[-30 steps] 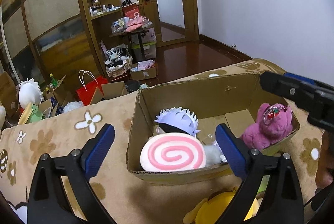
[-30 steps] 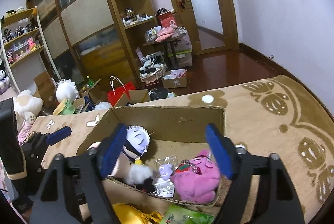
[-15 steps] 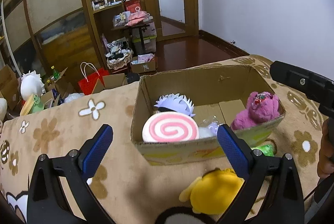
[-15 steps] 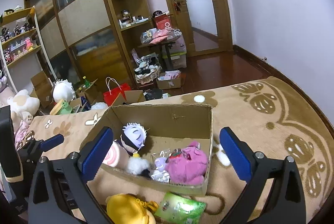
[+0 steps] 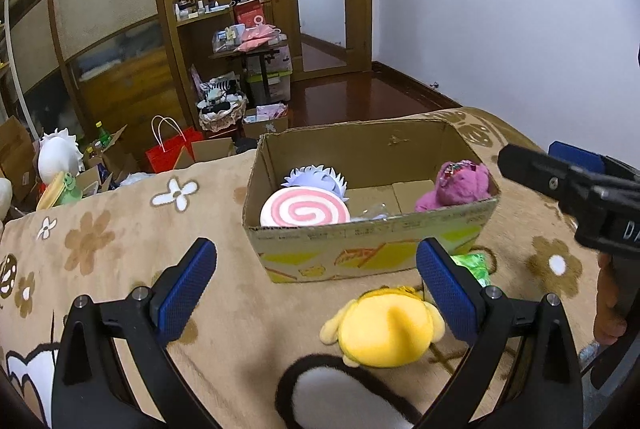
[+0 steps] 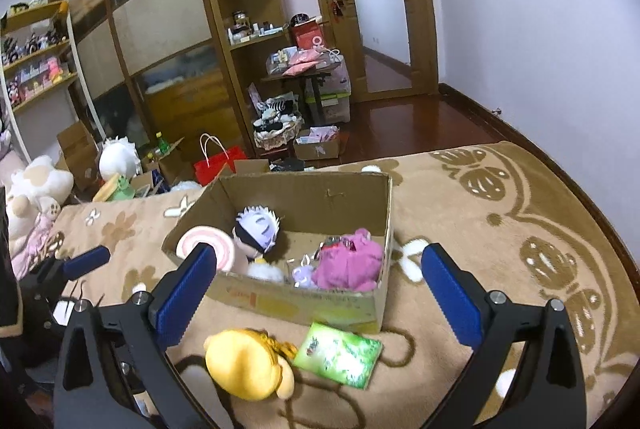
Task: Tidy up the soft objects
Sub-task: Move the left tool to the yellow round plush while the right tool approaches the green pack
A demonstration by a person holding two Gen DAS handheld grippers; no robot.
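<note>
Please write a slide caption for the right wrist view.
Open right claw above a yellow plush and green packet beside the cardboard box.

Both tools (image 5: 316,289) (image 6: 320,289) backed away from the box (image 5: 372,249); right one opened wide.

one box (image 6: 296,303), four plush toys (image 6: 348,261), one packet (image 6: 338,353)

Both wrist views, angled down, sharing box (image 5: 372,249)
</note>
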